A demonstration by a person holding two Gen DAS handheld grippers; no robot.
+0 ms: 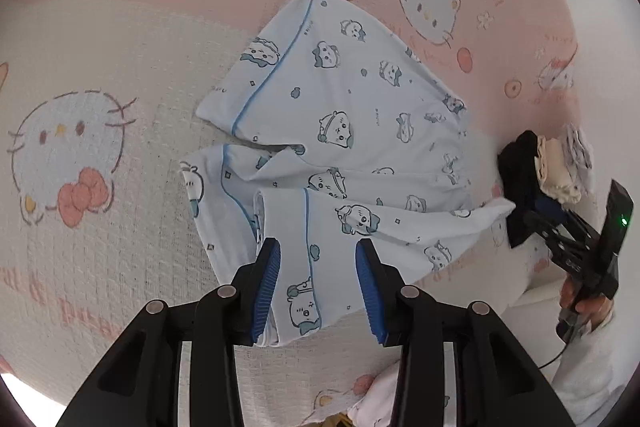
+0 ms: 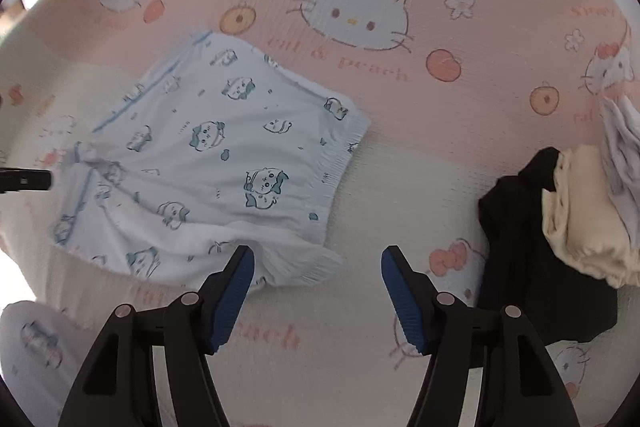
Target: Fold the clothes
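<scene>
Here the pale-blue cartoon-print cotton shorts (image 1: 340,131) lie rumpled on the pink cat-print bedspread (image 1: 120,7), both the left gripper (image 1: 318,267) and the right gripper (image 2: 318,287) spread empty (nothing pinched), so a shallow single-layer pinch could drag them askew.

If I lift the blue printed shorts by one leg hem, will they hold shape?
Probably not. The shorts lie wrinkled and flat on the bedsheet, so they look thin and floppy. The unheld part would likely drape and drag. Likely light: both tongs, left and right, should manage.

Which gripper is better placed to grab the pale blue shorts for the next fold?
Left. The left gripper hovers open with its jaws straddling a leg hem of the shorts; the right gripper is mostly over bare bedspread.
</scene>
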